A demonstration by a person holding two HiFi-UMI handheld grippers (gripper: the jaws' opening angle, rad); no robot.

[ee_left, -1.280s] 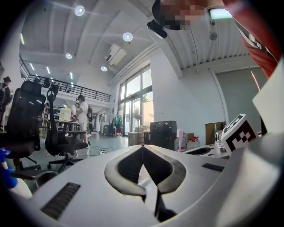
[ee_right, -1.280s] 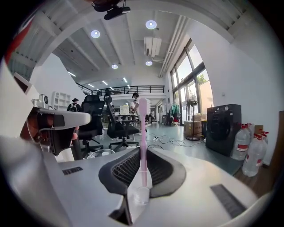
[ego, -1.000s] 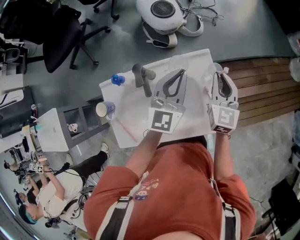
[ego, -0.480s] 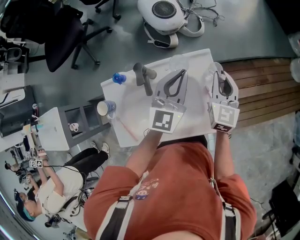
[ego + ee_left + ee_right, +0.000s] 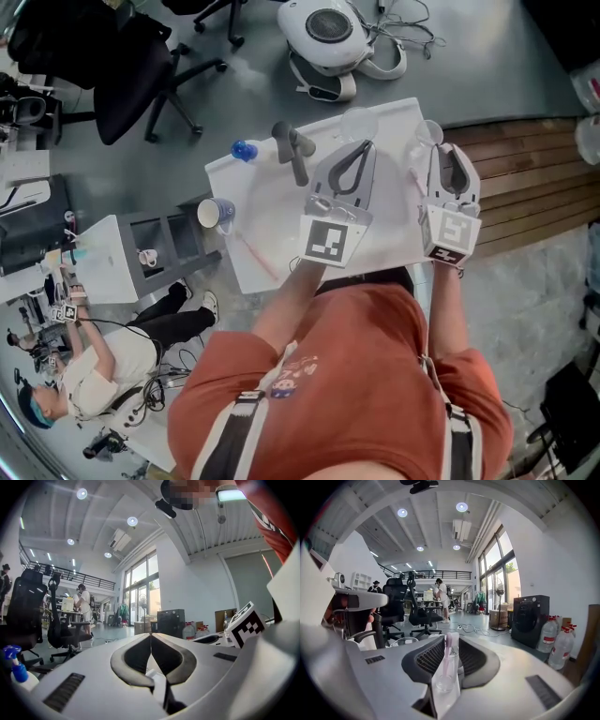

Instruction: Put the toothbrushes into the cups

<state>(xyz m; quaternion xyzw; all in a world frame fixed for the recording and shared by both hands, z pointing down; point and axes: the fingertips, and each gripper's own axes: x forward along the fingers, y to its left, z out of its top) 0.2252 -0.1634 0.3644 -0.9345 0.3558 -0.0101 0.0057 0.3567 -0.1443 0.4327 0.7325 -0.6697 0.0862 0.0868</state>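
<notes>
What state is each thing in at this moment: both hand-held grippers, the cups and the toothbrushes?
left hand-held gripper: shut, nothing between its jaws.
right hand-held gripper: open; jaws have just been opening, the clear cup stands between them.
clear cup: upright on the table, holding the pink toothbrush.
pink toothbrush: standing in that cup.
second clear cup: upright, looks empty.
second pink toothbrush: lying flat on the table.

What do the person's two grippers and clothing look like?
Both the left gripper and right gripper are light grey plastic with dark-lined, curved jaws; each carries a white cube with black square markers. The person wears a rust-orange T-shirt with dark shoulder straps.
</notes>
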